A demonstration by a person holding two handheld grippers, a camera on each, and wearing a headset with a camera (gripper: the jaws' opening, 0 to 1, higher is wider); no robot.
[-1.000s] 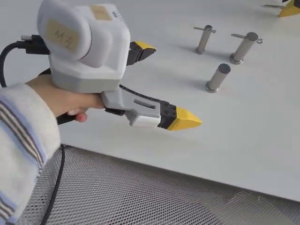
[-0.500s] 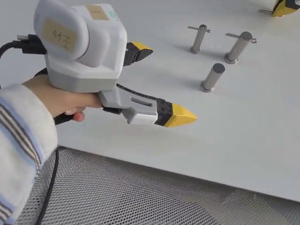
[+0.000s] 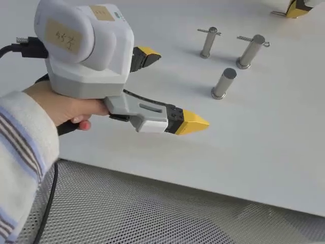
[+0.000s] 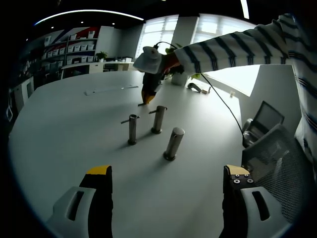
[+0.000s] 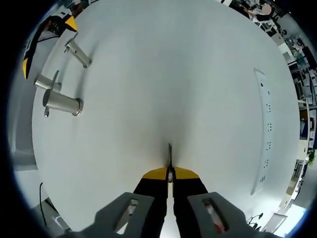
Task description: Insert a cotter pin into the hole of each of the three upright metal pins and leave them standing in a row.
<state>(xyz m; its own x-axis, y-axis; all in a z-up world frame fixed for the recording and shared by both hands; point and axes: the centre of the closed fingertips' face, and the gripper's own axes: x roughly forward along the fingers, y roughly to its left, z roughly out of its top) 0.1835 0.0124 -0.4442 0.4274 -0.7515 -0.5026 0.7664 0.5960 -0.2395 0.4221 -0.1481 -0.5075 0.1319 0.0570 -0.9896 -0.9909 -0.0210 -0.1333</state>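
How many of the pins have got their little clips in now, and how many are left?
Two are done: the first cotter pin crosses the far left pin, and the second cotter pin crosses the far right pin. In hand: the right tongs are shut on the third cotter pin. Left: the near pin is bare; the left tongs are open.

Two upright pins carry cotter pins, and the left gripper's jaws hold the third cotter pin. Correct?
No: the right gripper holds the third cotter pin, as the right gripper view shows; the left gripper is open. Two upright pins do carry cotter pins.
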